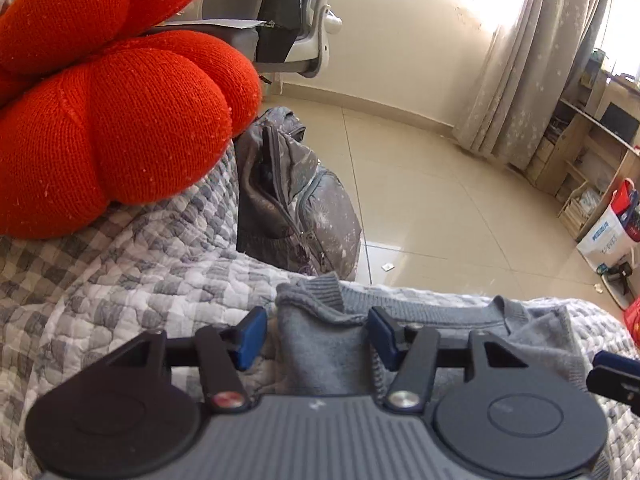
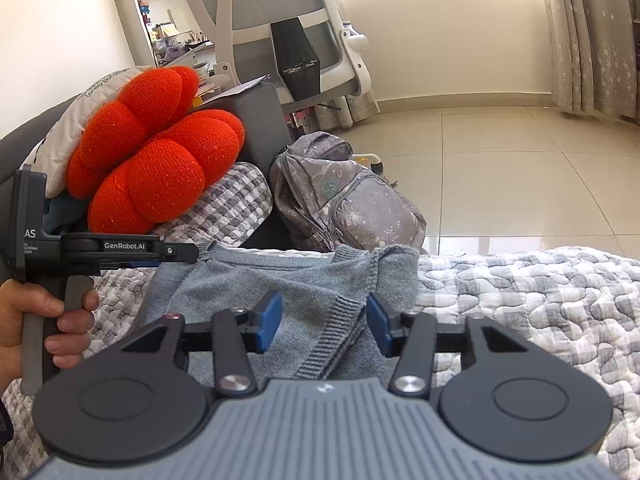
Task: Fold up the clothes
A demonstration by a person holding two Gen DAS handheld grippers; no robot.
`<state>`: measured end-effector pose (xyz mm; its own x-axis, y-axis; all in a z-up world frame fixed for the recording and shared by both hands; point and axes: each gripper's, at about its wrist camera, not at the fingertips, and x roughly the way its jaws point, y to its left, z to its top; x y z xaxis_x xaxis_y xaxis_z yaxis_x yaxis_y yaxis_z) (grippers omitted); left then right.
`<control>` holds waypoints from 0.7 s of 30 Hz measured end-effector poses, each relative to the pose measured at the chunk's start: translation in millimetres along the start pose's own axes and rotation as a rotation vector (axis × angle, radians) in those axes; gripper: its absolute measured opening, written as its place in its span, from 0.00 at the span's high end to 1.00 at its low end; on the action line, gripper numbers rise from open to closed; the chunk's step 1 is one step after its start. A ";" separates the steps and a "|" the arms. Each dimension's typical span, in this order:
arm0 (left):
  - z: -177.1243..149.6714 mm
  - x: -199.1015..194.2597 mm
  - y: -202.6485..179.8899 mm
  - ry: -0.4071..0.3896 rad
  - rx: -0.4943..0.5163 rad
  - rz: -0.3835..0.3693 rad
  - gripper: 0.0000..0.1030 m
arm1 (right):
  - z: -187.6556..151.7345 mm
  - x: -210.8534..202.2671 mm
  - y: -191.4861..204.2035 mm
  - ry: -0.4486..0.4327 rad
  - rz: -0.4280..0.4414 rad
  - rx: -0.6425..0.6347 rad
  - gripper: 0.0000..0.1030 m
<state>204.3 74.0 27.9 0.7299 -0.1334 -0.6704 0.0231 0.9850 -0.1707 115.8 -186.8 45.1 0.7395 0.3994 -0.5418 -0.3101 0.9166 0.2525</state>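
Both sets of tongs, left gripper (image 1: pixel 316 334) and right gripper (image 2: pixel 325 322), spread, nothing pinched; square the grey knit sweater (image 2: pixel 256 280) to the quilt's (image 2: pixel 540 300) front edge before regripping.

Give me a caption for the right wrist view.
Open right gripper over a grey sweater on a checked quilt.

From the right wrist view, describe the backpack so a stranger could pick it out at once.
Start at the checked quilt covering the sofa, then look past its far edge to the tiled floor. The backpack stands there, leaning against the sofa's dark side. It is grey with a pale starry print, unlike the plain red knitted cushion above.
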 end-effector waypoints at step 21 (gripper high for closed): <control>-6.5 4.5 28.8 -0.052 -0.211 -0.059 0.93 | -1.5 42.9 7.4 -0.009 -0.114 -0.119 0.96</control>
<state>203.7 101.0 15.3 0.7661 -0.1789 -0.6174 -0.0723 0.9304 -0.3593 144.3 -162.8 22.5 0.7790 0.2934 -0.5541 -0.2921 0.9518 0.0933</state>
